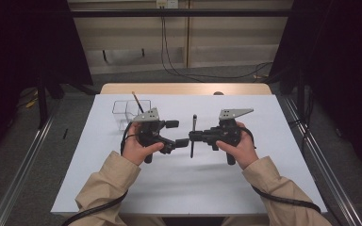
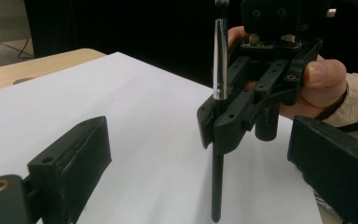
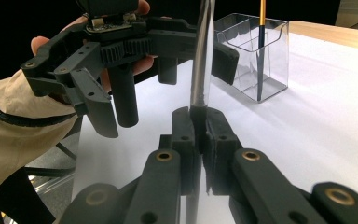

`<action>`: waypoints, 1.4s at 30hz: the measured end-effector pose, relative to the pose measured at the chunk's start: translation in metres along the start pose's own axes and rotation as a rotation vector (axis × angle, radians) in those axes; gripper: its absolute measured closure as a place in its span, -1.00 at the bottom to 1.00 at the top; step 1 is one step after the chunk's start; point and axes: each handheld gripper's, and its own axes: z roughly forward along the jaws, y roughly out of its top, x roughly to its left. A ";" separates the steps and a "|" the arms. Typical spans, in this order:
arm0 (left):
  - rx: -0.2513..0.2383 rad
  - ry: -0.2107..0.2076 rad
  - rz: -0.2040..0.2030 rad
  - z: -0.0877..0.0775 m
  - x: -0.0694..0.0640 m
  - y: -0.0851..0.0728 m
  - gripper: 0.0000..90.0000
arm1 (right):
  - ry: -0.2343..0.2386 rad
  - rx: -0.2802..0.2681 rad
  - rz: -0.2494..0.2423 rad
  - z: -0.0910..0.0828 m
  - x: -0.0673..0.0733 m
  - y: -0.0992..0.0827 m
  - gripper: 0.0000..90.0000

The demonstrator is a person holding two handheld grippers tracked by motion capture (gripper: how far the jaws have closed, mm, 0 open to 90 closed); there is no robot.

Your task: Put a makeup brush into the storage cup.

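My right gripper (image 1: 192,136) is shut on a slim brush (image 1: 194,121) with a black handle and a silver ferrule (image 2: 220,60), which it holds upright over the white table. The pads (image 3: 186,128) pinch the black handle just below the ferrule. My left gripper (image 1: 178,133) faces it from the left. It is open, its two jaws wide apart on either side of the brush (image 3: 203,56) without touching it. In the left gripper view the handle's lower end (image 2: 216,196) hangs just above the table.
A clear plastic holder (image 1: 125,113) stands at the back left of the white tabletop (image 1: 169,179), with a yellow-handled brush (image 3: 261,28) leaning in it. A wooden strip (image 1: 184,88) runs along the far edge. Cables lie on the floor beyond.
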 end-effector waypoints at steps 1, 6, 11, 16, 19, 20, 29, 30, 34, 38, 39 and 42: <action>-0.004 -0.001 0.002 0.000 0.000 0.001 -0.90 | -0.001 -0.001 0.000 0.000 0.000 0.000 0.87; -0.028 0.000 0.019 0.000 0.000 0.004 -0.92 | 0.003 0.000 -0.006 0.001 0.001 0.000 0.87; -0.032 0.025 0.024 0.001 -0.001 0.010 -0.89 | 0.004 0.003 -0.007 0.002 0.001 -0.001 0.87; -0.069 0.022 -0.004 0.001 0.000 0.013 -0.68 | 0.006 0.003 -0.007 0.004 0.001 -0.001 0.87; -0.093 0.027 0.000 -0.001 0.001 0.015 -0.47 | 0.006 0.001 -0.012 0.004 0.001 -0.001 0.87; -0.089 0.026 -0.001 -0.001 0.001 0.016 -0.46 | 0.007 0.000 -0.011 0.004 0.001 -0.001 0.87; -0.071 -0.019 -0.009 0.004 0.000 0.015 -0.01 | 0.009 0.000 -0.017 0.004 0.003 0.000 0.87; -0.073 -0.026 -0.014 0.005 -0.001 0.015 0.05 | 0.011 0.000 -0.017 0.004 0.003 0.000 0.87; -0.078 -0.041 -0.011 0.006 -0.001 0.016 0.33 | 0.010 -0.002 -0.019 0.005 0.003 0.000 0.87; -0.071 -0.074 -0.013 0.008 -0.003 0.016 0.52 | 0.010 0.000 -0.020 0.005 0.003 -0.001 0.87; -0.069 -0.074 -0.011 0.009 -0.004 0.016 0.56 | 0.009 0.000 -0.021 0.005 0.003 -0.001 0.87; -0.063 -0.075 -0.009 0.010 -0.004 0.016 0.65 | 0.010 -0.001 -0.022 0.005 0.003 0.000 0.87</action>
